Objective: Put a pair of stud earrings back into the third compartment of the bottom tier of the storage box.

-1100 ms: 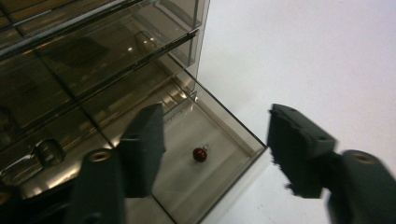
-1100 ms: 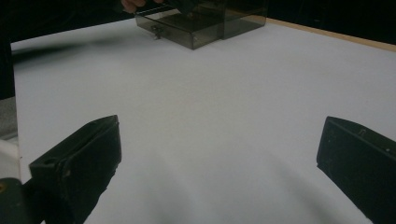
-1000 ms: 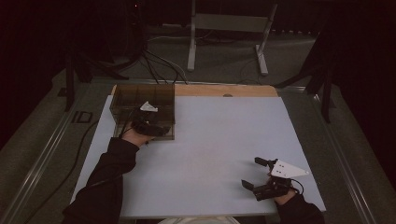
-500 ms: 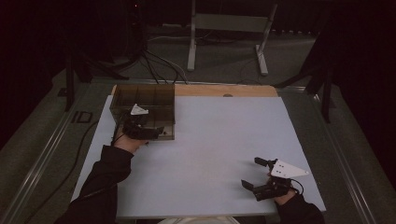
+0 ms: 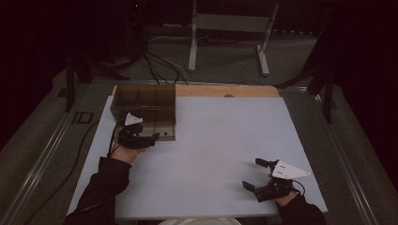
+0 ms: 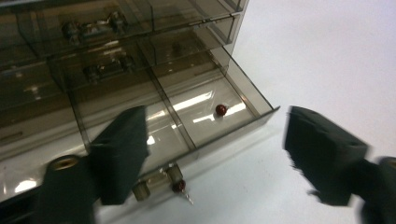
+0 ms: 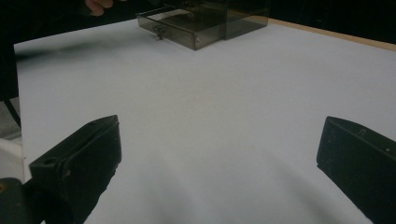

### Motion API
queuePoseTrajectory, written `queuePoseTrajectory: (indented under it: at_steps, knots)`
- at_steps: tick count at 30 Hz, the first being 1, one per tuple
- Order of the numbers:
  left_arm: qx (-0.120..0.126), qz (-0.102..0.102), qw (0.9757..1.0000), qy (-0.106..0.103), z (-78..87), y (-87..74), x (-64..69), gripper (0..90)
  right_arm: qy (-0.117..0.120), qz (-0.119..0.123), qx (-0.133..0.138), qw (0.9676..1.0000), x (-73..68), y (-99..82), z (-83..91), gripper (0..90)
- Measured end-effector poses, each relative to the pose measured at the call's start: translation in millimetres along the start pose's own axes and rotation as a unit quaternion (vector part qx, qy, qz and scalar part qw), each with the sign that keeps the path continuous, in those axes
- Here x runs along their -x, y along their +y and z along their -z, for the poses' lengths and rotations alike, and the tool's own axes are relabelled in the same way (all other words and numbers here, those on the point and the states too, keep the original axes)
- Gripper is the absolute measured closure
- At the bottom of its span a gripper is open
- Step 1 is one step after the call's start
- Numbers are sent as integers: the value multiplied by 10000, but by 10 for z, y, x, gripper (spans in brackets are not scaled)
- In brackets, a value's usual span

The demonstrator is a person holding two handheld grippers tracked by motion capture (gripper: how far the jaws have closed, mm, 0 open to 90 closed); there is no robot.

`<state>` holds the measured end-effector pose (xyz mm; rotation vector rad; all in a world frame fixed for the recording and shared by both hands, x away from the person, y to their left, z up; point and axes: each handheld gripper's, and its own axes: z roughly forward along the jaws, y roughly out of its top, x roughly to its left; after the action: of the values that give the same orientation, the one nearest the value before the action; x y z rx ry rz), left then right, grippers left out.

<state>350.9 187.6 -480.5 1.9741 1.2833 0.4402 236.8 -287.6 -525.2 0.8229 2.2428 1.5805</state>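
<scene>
A smoky clear drawer cabinet (image 5: pixel 145 101) stands at the table's back left. Its bottom drawer (image 6: pixel 205 107) is pulled out, and a small red bead (image 6: pixel 221 110) lies in the right compartment. A brass knob (image 6: pixel 173 173) sticks out of the drawer front. My left gripper (image 5: pixel 149 138) sits right at that front. Its jaws (image 6: pixel 212 135) have just been closing a little but stay open; the knob and drawer corner lie between them, untouched by the pads. My right gripper (image 5: pixel 252 174) rests open over bare table at the front right, nothing between its jaws (image 7: pixel 219 135).
The white table sheet (image 5: pixel 220 140) spreads between the two hands. From the right gripper view the cabinet (image 7: pixel 233 14) and its drawer (image 7: pixel 182 28) stand far off. Upper drawers hold metal parts (image 6: pixel 93 28). Cables and a stand's legs (image 5: pixel 225 42) lie on the floor behind the table.
My left hand has drawn back a little from the cabinet toward the near edge. The right hand and its gripper have stayed where they were.
</scene>
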Motion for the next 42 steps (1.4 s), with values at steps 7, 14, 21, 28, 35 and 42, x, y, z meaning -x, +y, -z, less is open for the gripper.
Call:
queuePoseTrajectory:
  at_steps: [7, 14, 21, 28, 35, 42]
  knots:
    - [-96, -5, 9998, 150, 44, -146, 46, 331, -2, -4, 9, 10000, 2, 2, 2, 0]
    - [-279, -152, 9991, 277, 43, -278, 87, 417, 1, -1, 11, 10000, 0, 2, 3, 0]
    - [-349, -201, 9989, 239, 38, -367, 79, 511, -2, 18, 5, 10000, -3, 2, 1, 0]
    - [-484, -335, 9981, 191, -30, -413, 69, 587, 0, 24, 1, 10000, -2, 1, 3, 0]
    - [-686, -353, 9969, 168, -131, -442, 21, 631, -2, 16, 3, 10000, -1, 2, 4, 0]
    - [-764, -272, 9965, 191, -202, -453, -24, 653, -1, 17, 6, 10000, -1, 3, 3, 0]
